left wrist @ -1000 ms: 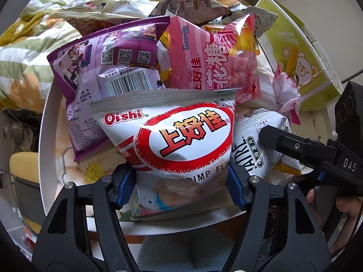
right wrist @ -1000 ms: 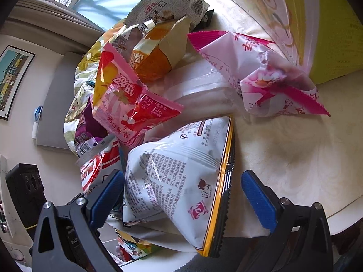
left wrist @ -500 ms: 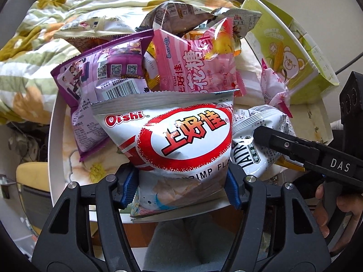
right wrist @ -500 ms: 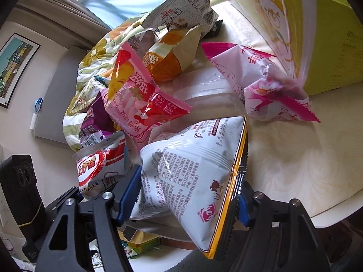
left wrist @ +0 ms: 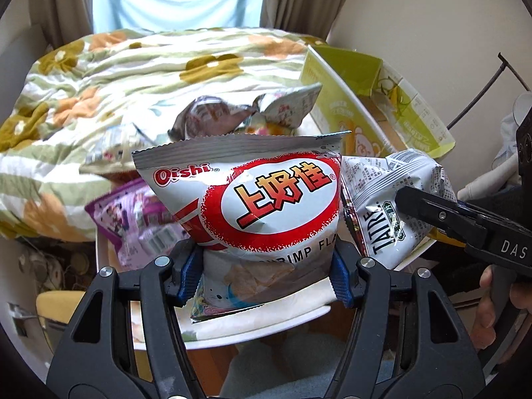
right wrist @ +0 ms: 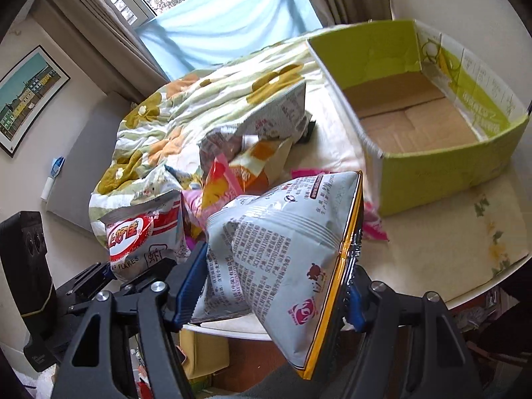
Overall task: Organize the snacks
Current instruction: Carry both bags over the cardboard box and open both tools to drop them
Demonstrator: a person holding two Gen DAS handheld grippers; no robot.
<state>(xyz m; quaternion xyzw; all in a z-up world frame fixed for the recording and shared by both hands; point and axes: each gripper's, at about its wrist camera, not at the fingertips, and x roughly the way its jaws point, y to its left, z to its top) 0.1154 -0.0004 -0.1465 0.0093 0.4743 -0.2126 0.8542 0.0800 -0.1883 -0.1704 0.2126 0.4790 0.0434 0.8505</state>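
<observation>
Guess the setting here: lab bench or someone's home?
Most likely a home bedroom. A bed with a floral quilt sits right behind the round table, a curtained window is behind it, and a framed picture hangs on the wall.

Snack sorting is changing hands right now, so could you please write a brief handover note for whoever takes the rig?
Left gripper: shut on the Oishi bag, held up over the table.
Right gripper: shut on the grey bag, also lifted.
Box: open on the table, right of the pile, with nothing inside.
Done: two bags picked up.
Left: put both in the box, probably, then the purple bag and the others in the pile.
</observation>
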